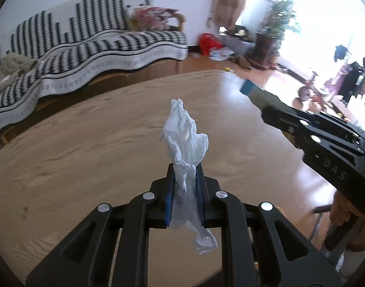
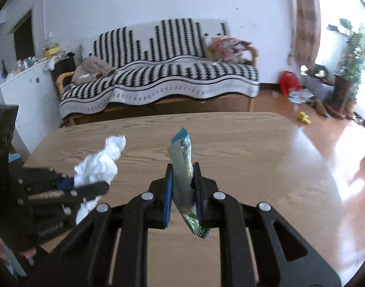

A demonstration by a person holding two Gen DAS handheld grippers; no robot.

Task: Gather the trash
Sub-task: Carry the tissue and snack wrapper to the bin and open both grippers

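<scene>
My left gripper is shut on a crumpled white tissue and holds it above the wooden table. The tissue sticks out past the fingertips and hangs below them. My right gripper is shut on a green and blue snack wrapper, also above the table. The right gripper with the wrapper shows at the right of the left wrist view. The left gripper with the tissue shows at the left of the right wrist view.
A sofa with a black and white cover stands behind the table. A white cabinet is at the left, and a dark crate-like object is at the far left edge. A red bag, papers and a potted plant are on the floor at the right.
</scene>
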